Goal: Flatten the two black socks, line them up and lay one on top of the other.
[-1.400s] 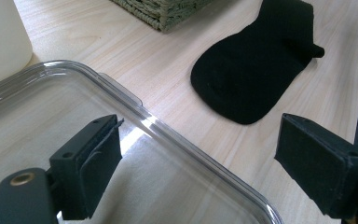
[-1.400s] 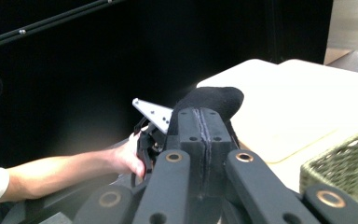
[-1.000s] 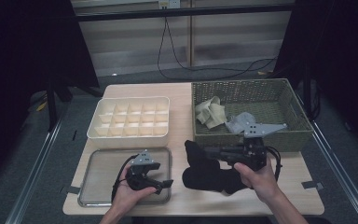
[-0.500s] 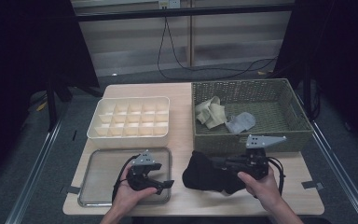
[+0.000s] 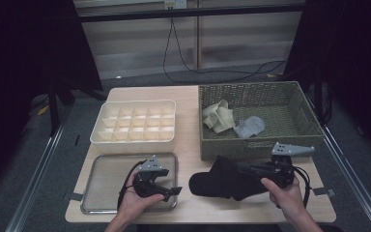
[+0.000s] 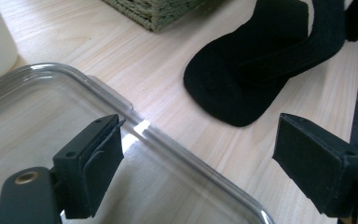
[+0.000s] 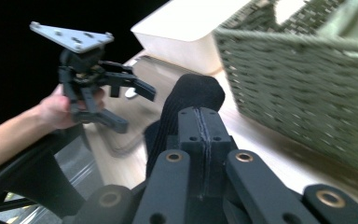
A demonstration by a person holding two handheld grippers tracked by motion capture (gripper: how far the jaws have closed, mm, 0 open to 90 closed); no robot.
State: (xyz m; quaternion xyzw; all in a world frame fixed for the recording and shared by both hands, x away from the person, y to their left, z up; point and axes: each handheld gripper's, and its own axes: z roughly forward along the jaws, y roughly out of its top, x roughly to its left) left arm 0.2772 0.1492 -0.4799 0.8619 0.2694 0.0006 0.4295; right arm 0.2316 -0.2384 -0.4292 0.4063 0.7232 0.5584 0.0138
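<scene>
A black sock lies on the wooden table in front of the wicker basket. My right gripper is shut on its right end, and in the right gripper view the jaws are pressed together on the black fabric. My left gripper hovers open over the right edge of the clear tray. In the left gripper view its fingers stand wide apart with nothing between them, above the tray rim, and the sock lies just beyond.
A beige sock and a grey sock lie in the basket. A white compartment box stands behind the tray. The table's front edge is close to both hands.
My right gripper has drawn back toward the front right with the black sock, away from the basket's front wall. The left gripper has stayed in place.
</scene>
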